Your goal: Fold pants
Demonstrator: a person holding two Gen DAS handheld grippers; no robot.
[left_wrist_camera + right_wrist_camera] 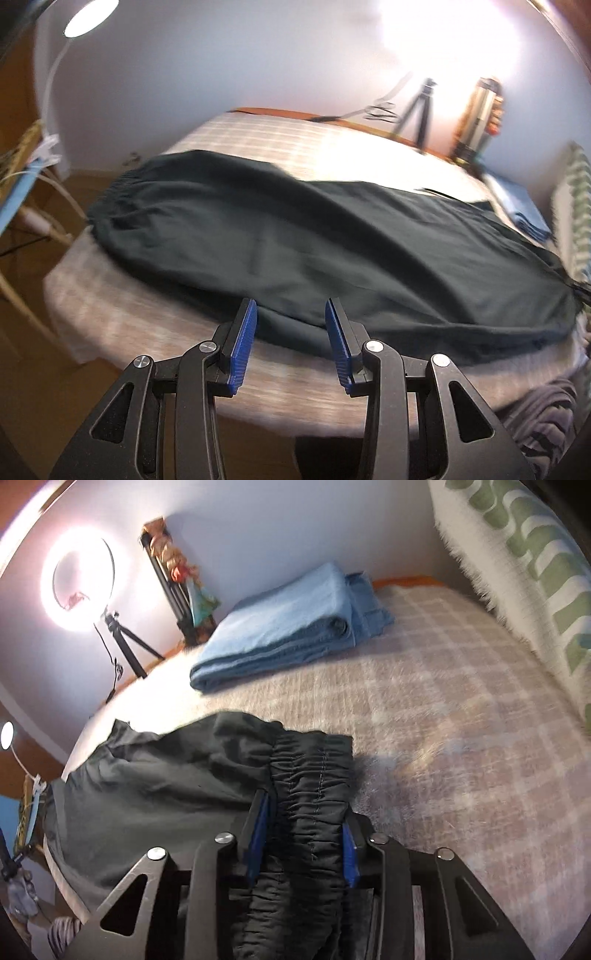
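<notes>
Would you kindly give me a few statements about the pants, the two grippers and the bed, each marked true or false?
1. The right gripper has the gathered elastic waistband of the dark pants between its fingers. True.
2. The left gripper is shut on a pant leg. False: it is open and holds nothing, its tips at the near edge of the pants.
3. The pants lie spread across a plaid bed cover. True.
4. A folded blue blanket lies on top of the pants. False: it lies apart from them, farther back on the bed.
5. A lit ring light stands on a tripod by the wall. True.
</notes>
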